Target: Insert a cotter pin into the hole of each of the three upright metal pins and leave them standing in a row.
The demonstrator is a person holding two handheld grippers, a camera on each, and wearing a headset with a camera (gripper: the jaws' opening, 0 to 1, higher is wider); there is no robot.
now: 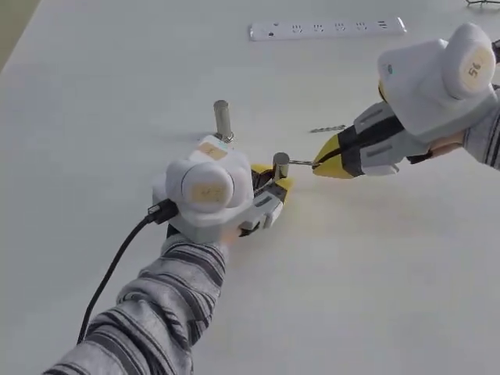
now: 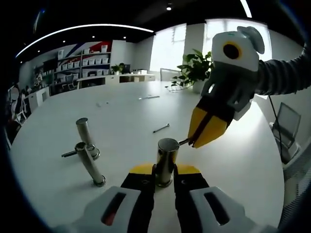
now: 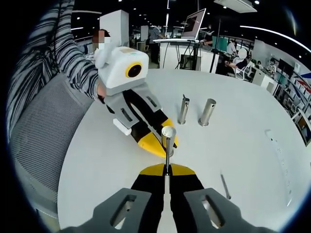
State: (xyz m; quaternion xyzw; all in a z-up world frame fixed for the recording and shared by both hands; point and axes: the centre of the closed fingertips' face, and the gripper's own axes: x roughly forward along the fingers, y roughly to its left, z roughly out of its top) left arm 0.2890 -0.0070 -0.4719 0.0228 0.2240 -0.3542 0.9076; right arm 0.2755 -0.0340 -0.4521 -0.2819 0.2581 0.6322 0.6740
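The left gripper (image 1: 273, 182) has its fingers pressed onto the lower part of an upright metal pin (image 1: 280, 164) near the middle of the desk (image 1: 94, 94). That grasp is the first weak point. If it slackens or rolls during the push, I judge the metal pin would turn, its hole would swing off line, and the cotter's tip would skate across the steel.

Close beside that gripper stand a bare pin (image 2: 84, 132) and a fitted pin (image 2: 91, 165) that seems to carry a cotter through its head. A wide sweep of the left wrist could topple either one and spoil the row.

The cotter pin (image 1: 301, 162) lies level with its tip at the metal pin's head. Whether it has entered the hole is too fine to tell. It looks thin, so a push off the hole's axis could bend it or slide it back through the grasp.

The right gripper (image 1: 322, 165) has its fingers pinched together on the cotter pin's tail.

The left forearm, in a striped sleeve (image 1: 156, 305), reaches in from the near edge, with the gripper low over the desk and angled rightward. The right gripper comes in from the right edge and points left and slightly down, its fingers about level with the metal pin's head. A spare cotter (image 1: 328, 129) lies beyond them, toward the far edge.
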